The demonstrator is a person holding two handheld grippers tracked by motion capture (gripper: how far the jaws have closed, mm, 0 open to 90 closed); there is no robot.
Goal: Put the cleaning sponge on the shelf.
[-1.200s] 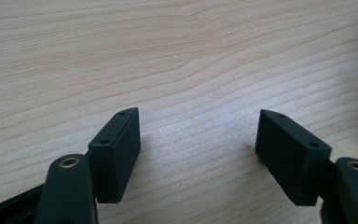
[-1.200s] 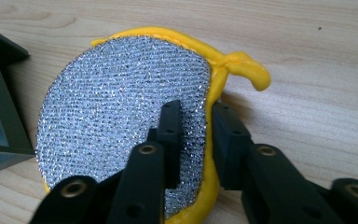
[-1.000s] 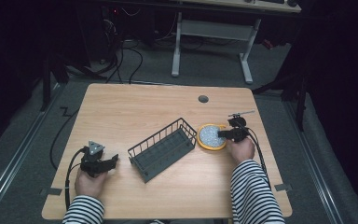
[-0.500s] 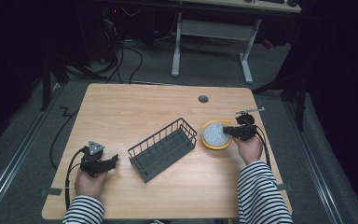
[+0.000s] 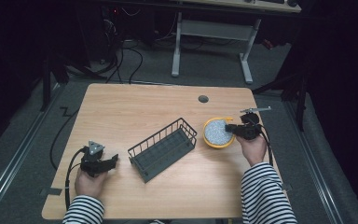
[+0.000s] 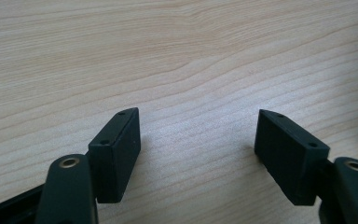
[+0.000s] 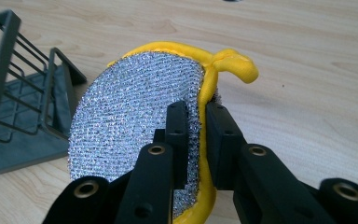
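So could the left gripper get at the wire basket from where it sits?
Probably yes. The left gripper rests open on the table, jaws toward the wire basket, with bare wood between them. The right gripper is off at the scrubber.

We see the right hand-held gripper (image 5: 233, 129) has gone up and a bit to the right. The round yellow scrubber (image 5: 218, 132) it pinches has come up off the surface (image 5: 121, 112) and now tilts on its edge.
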